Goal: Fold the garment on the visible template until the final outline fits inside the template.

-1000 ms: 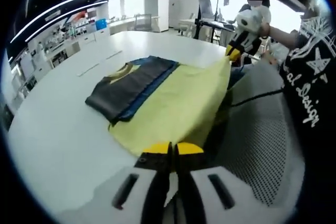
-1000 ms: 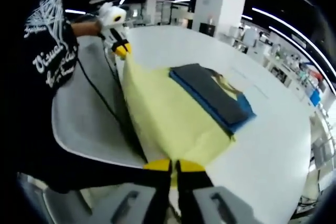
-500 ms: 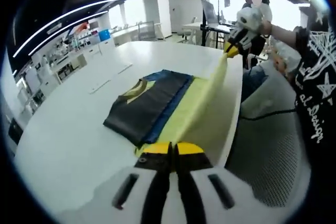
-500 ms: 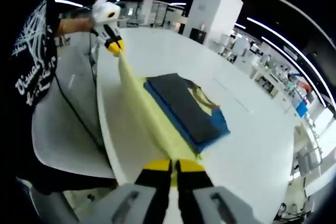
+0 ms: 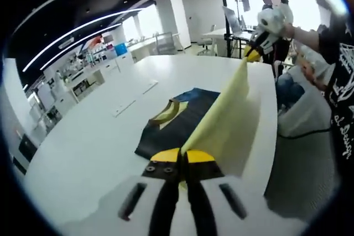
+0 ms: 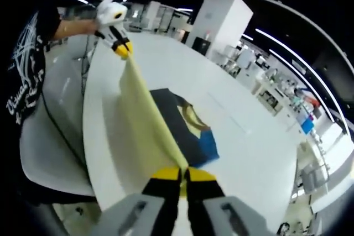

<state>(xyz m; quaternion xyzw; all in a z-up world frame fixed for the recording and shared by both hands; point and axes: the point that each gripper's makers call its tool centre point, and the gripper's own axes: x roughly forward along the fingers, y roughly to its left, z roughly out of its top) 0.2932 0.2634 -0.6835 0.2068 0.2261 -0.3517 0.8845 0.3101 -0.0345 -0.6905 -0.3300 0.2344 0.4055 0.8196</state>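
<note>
The garment (image 5: 182,120) lies near the table's (image 5: 83,153) edge closest to the person, its dark and blue part flat with a yellow neckline showing, while its yellow half is lifted off the table and stretched taut between the two tongs. The left gripper (image 5: 183,157) has its jaws closed on one corner of the yellow hem, and the right gripper (image 6: 183,176) is likewise clamped on the other corner; each shows far off in the other's view, the right gripper at the top right of the left gripper view and the left gripper at the top left of the right gripper view. The step in hand looks like carrying the raised yellow half over onto the dark part to make the fold. To do it well, both tongs should travel together at equal height so the hem stays straight and taut, lay it down parallel to the far edge of the dark part, and release only once the cloth rests flat, without dragging the lower layer. No template outline can be made out on the table.
</note>
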